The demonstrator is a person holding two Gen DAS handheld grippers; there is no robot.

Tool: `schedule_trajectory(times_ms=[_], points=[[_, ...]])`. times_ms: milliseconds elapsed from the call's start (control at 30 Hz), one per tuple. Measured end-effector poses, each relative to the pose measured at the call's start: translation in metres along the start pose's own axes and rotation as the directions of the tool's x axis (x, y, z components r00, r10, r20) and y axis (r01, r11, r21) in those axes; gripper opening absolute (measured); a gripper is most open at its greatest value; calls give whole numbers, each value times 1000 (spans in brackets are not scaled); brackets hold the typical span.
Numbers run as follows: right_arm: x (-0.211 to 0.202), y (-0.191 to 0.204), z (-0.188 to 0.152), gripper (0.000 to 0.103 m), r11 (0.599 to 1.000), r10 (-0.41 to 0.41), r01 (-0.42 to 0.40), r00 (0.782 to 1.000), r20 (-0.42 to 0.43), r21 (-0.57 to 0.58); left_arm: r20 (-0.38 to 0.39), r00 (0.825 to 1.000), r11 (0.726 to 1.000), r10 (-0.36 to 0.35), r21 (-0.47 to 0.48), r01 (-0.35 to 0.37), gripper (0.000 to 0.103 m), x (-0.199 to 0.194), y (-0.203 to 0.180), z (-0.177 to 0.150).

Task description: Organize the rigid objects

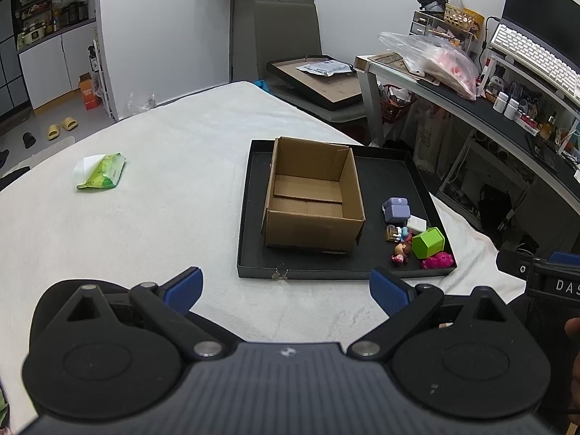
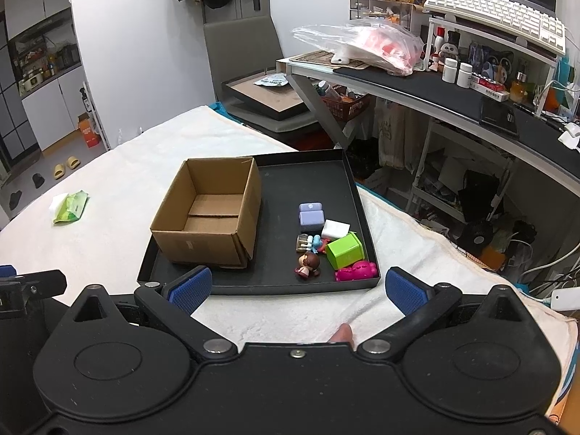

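Both the left gripper and right gripper hover with jaws wide, holding nothing. The cardboard box sits empty on the black tray, beside small toys.

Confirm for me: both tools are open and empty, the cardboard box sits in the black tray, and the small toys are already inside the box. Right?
Not quite. The cardboard box is empty; the small toys lie beside it on the black tray floor, as the right wrist view shows. The rest holds: left tool and right tool are open and empty.
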State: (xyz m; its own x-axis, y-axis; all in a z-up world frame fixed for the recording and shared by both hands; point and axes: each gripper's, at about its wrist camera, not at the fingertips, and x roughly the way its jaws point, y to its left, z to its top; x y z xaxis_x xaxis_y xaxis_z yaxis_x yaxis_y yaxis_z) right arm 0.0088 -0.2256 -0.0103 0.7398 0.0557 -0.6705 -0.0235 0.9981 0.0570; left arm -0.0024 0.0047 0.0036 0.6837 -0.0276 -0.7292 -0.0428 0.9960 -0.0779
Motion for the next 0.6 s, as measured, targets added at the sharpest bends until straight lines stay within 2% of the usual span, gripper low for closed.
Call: schedule_trajectory(times_ms=[600], points=[[0,0,-1,103,1000,-3,3,1000,-5,-2,-2,1000,1000,5,1,-5,98,-1,2,2]])
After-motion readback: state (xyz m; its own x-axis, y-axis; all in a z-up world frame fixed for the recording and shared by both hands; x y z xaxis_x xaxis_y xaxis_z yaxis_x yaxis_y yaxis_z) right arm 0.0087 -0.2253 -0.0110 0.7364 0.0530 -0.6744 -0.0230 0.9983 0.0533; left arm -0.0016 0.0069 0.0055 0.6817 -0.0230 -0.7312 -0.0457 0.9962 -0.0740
